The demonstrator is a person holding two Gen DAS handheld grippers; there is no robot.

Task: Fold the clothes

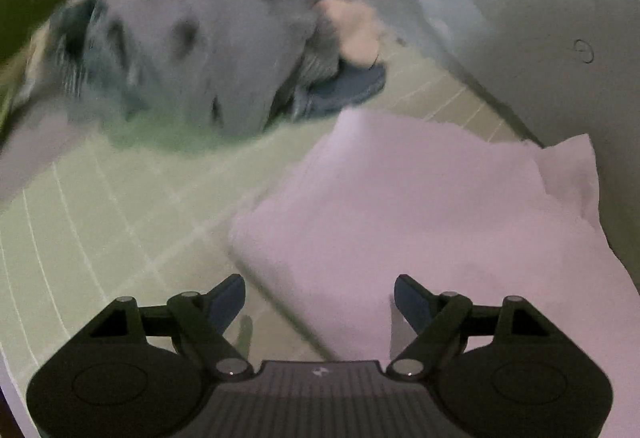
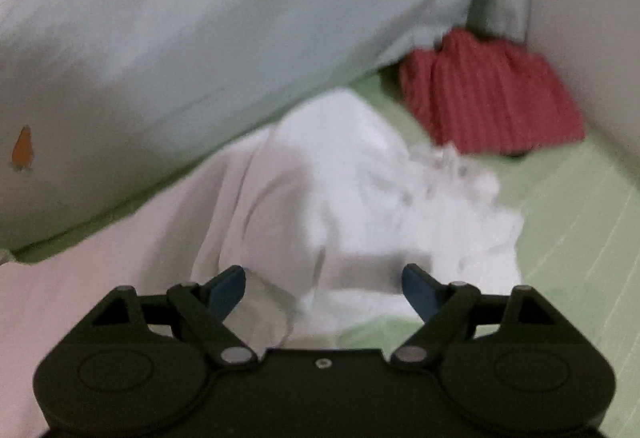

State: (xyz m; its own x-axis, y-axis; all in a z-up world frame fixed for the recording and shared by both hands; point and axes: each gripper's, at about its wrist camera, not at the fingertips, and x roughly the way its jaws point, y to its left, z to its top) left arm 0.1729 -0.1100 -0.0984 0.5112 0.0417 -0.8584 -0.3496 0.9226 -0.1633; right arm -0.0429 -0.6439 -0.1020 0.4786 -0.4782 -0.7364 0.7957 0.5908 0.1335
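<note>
A pale pink folded garment (image 1: 420, 206) lies on the green checked bedsheet (image 1: 120, 222) in the left wrist view. My left gripper (image 1: 320, 298) is open and empty just above its near edge. In the right wrist view a white crumpled garment (image 2: 360, 190) lies on the sheet, with pink cloth (image 2: 80, 278) to its left. My right gripper (image 2: 324, 288) is open and empty over the white garment's near edge.
A blurred heap of grey, striped and dark blue clothes (image 1: 192, 38) lies at the far left. A large pale blue pillow with orange marks (image 2: 200, 38) lies behind the white garment. A red ribbed garment (image 2: 492, 94) sits by the wall (image 2: 592, 18).
</note>
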